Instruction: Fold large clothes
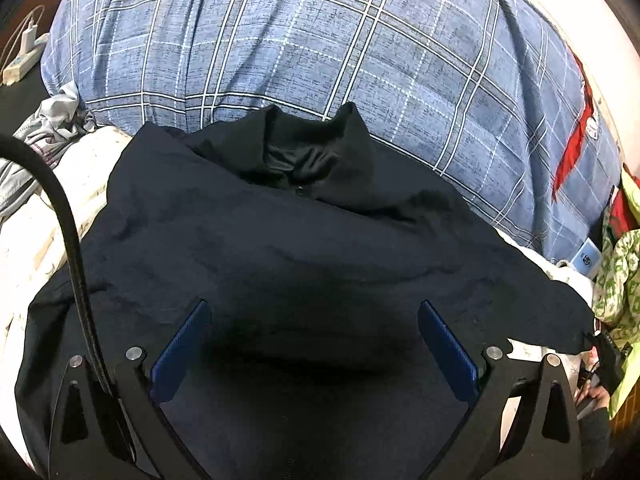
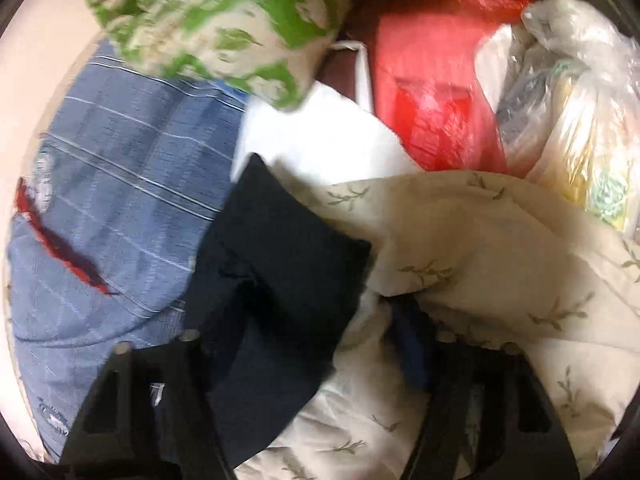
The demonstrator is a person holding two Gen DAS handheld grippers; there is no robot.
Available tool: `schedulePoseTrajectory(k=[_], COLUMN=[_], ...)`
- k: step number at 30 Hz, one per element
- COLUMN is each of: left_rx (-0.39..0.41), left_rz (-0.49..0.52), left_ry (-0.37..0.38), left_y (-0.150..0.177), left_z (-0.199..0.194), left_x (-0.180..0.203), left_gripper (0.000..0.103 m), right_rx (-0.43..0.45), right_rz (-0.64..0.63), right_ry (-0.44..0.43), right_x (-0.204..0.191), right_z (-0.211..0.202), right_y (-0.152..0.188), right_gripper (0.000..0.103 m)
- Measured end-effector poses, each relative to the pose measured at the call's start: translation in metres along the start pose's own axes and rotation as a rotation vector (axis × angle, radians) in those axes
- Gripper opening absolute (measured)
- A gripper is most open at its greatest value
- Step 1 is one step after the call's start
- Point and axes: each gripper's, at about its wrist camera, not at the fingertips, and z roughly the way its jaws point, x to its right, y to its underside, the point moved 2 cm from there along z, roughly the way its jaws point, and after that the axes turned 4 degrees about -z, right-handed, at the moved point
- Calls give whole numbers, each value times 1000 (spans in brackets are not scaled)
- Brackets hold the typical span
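A dark navy jacket lies spread on the bed, its collar and zip top pointing away from me. My left gripper hovers over the jacket's lower body, blue pads spread wide with nothing between them. In the blurred right wrist view, a corner of the same dark jacket lies between the fingers of my right gripper. The right pad stands apart from the cloth with pale bedding showing in the gap. The left pad is lost against the dark fabric.
A blue plaid quilt bulges behind the jacket. Cream leaf-print bedding lies underneath. A green-and-white cloth, a red plastic bag and clear bags crowd the right side. A power strip and grey clothes sit at left.
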Motion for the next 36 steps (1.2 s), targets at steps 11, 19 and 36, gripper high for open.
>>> schedulePoseTrajectory(k=[11, 19, 36], left_rx=[-53, -79, -90], left_rz=[-28, -28, -46], left_ry=[7, 6, 5], left_y=[10, 18, 19], left_z=[10, 16, 19], left_x=[-7, -6, -15], left_gripper=[102, 102, 102], right_rx=[5, -80, 15], right_rz=[215, 133, -17], right_ry=[-245, -309, -310], right_x=[19, -18, -53], right_z=[-31, -17, -17], right_y=[15, 13, 10], right_gripper=[59, 59, 37])
